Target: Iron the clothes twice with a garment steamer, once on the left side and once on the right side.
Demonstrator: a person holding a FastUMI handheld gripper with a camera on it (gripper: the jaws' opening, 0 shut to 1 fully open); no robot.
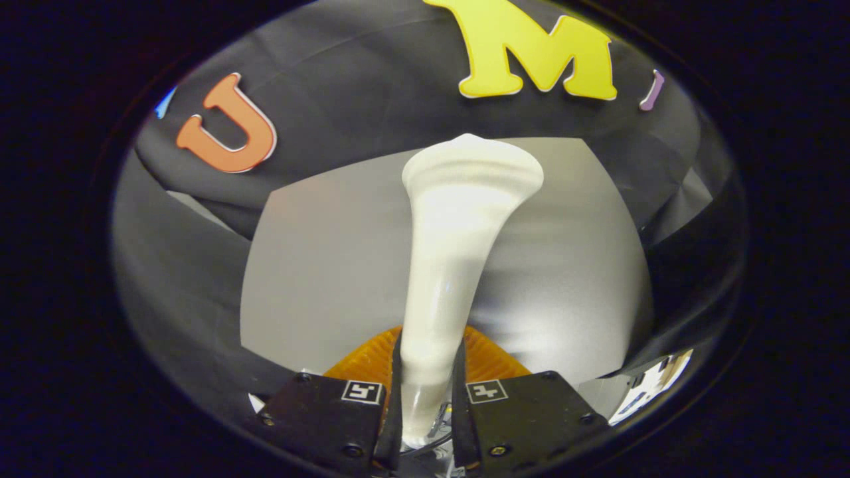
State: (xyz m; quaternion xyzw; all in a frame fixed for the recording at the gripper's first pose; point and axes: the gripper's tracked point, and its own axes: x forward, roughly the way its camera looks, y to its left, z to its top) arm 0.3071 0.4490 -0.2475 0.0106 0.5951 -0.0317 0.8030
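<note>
Tongs (428, 392) clamped tight on the white garment steamer (451, 265), its flared head pointing ahead toward the grey garment (319, 265) spread just beyond. An orange object (365, 362) sits beneath the handle. Which side's pass is done? Can't tell from here.

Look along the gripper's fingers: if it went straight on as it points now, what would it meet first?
The gripper is shut on the steamer, whose head leads. Straight ahead lies the grey garment, so the head would probably touch that first; the gap between them is hard to judge.
</note>
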